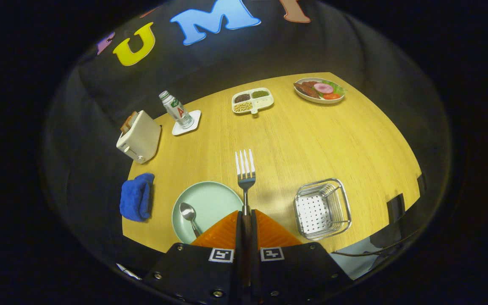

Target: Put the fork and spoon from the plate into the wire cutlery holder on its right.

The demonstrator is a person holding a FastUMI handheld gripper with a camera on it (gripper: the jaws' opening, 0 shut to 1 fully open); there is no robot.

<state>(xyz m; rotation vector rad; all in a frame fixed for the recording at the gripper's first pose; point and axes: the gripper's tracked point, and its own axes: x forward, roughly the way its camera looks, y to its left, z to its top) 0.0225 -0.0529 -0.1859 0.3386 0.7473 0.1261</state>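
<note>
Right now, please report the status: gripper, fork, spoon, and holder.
Gripper shut on fork, tines pointing ahead. Spoon lies on the green plate. Wire cutlery holder right of plate, nothing between.

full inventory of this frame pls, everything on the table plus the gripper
fork: 1, silver, handle clamped between the fingers, tines pointing ahead, lifted off the plate
spoon: 1, silver, lying on the plate
plate: 1, pale green, left of the fingers
wire cutlery holder: 1, silver, right of the plate
cloth: 1, blue, left of the plate
toaster: 1, cream, beyond the cloth
bottle: 1, clear, on a white coaster
divided tray: 1, cream, holds grains, far side
food plate: 1, white, far right
table: 1, yellow wood
gripper: 1, shut on the fork
</note>
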